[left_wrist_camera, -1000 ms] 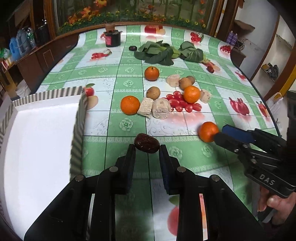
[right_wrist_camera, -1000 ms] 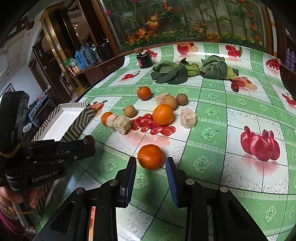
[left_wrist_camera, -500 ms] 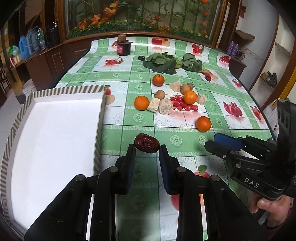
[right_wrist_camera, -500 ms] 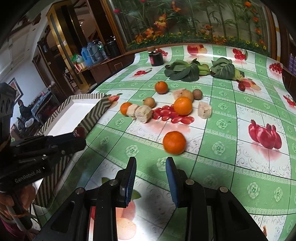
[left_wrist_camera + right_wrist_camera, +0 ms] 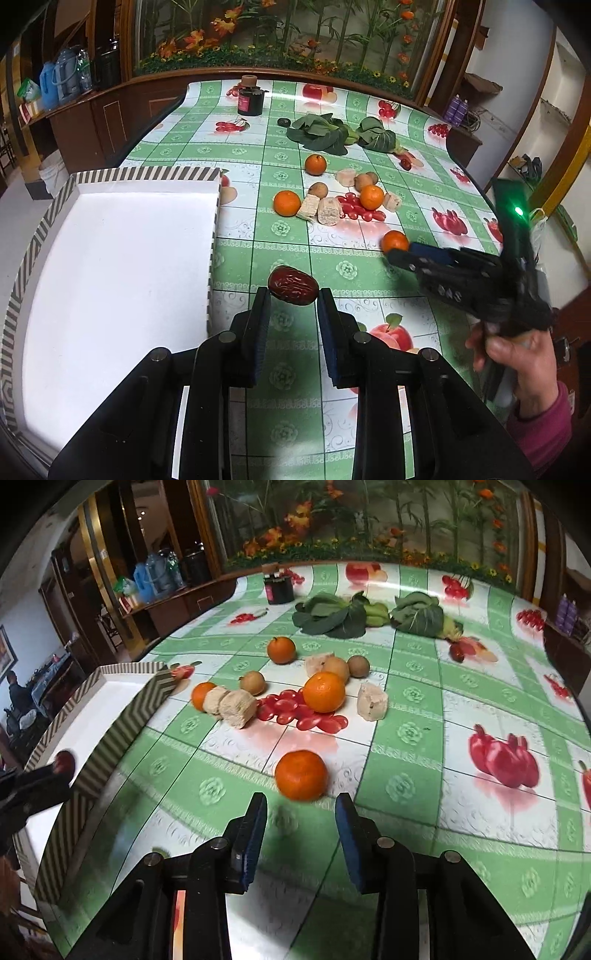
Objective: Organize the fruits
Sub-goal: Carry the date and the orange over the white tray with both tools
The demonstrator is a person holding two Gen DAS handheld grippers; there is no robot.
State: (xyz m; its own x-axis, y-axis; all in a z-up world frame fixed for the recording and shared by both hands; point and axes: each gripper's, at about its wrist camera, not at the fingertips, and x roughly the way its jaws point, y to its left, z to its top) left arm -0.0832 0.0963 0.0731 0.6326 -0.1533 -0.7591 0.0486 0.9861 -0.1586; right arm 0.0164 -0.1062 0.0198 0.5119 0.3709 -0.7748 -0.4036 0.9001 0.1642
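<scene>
Left wrist view: the left gripper [image 5: 292, 300] pinches a wrinkled dark-red date [image 5: 293, 285] (right at its fingertips), just beside the striped white cardboard tray [image 5: 110, 258] on the counter [image 5: 280, 369].

Right wrist view: the right gripper [image 5: 301, 806], jaws just opening and empty, stands spread before a round orange tangerine [image 5: 301, 774].

Table [image 5: 236, 151] under green-and-white checked oilcloth with printed fruit pictures. Dark jar [image 5: 250, 100] with cork lid upright near far edge, left of centre. Small dark round cap [image 5: 283, 122] just beside leafy greens [image 5: 320, 132] near far edge; second bunch of greens [image 5: 421, 617] to their right. Pale bread-like chunks [image 5: 233, 704] mid-table, one more chunk [image 5: 372, 701] to the right. Beyond far edge, wood-framed glass panel with plants and orange flowers [image 5: 273, 33]. Blue jugs [image 5: 57, 83] on wooden sideboard off far left corner.
</scene>
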